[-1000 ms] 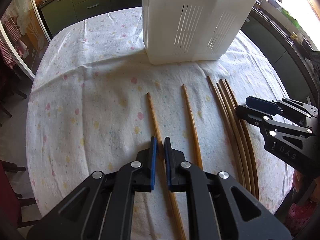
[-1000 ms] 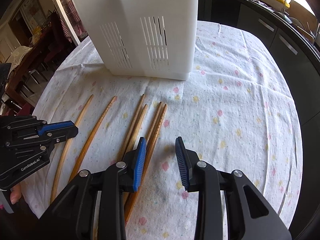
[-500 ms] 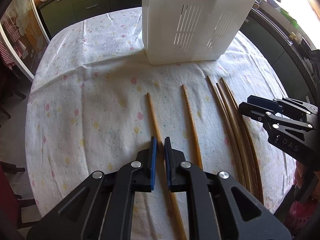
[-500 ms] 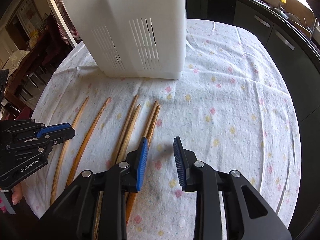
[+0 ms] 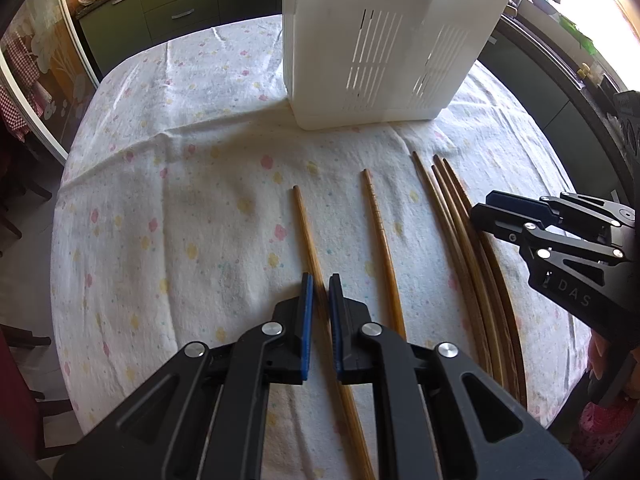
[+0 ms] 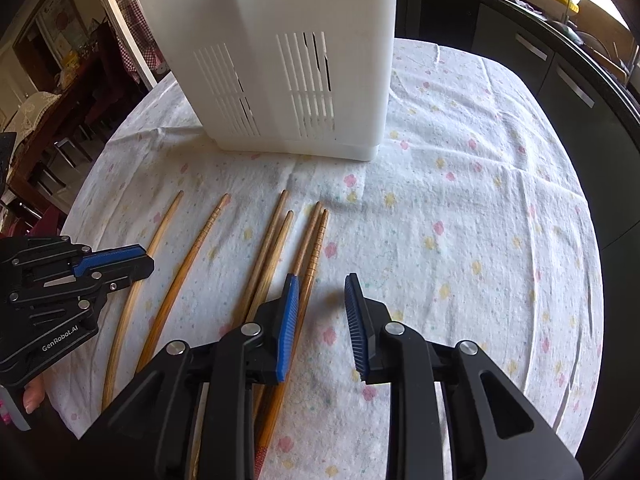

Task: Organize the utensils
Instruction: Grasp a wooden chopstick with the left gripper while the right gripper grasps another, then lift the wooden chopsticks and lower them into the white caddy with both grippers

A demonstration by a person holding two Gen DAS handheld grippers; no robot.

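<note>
chopsticks (image 5: 384,236) before holder (image 5: 384,44), apparently on table (image 5: 180,184)

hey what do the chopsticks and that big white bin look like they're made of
Chopsticks: probably bamboo or wood, going by the tan-to-brown grain and carved rings near some tips; low sheen. White bin: likely molded plastic, smooth and matte, with cut vent slots.

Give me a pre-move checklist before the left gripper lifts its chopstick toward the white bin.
1. Left gripper straddles the leftmost wooden chopstick: ok.
2. Pads actually clamping it: cannot tell; a narrow gap shows.
3. The neighbouring single ribbed chopstick lies apart from the jaws: ok.
4. Right gripper open, over the bundle of four darker chopsticks, gripping nothing: ok.
5. White slotted plastic bin upright on the floral tablecloth: ok.
6. Bin opening free: cannot tell; its top is out of frame.
</note>
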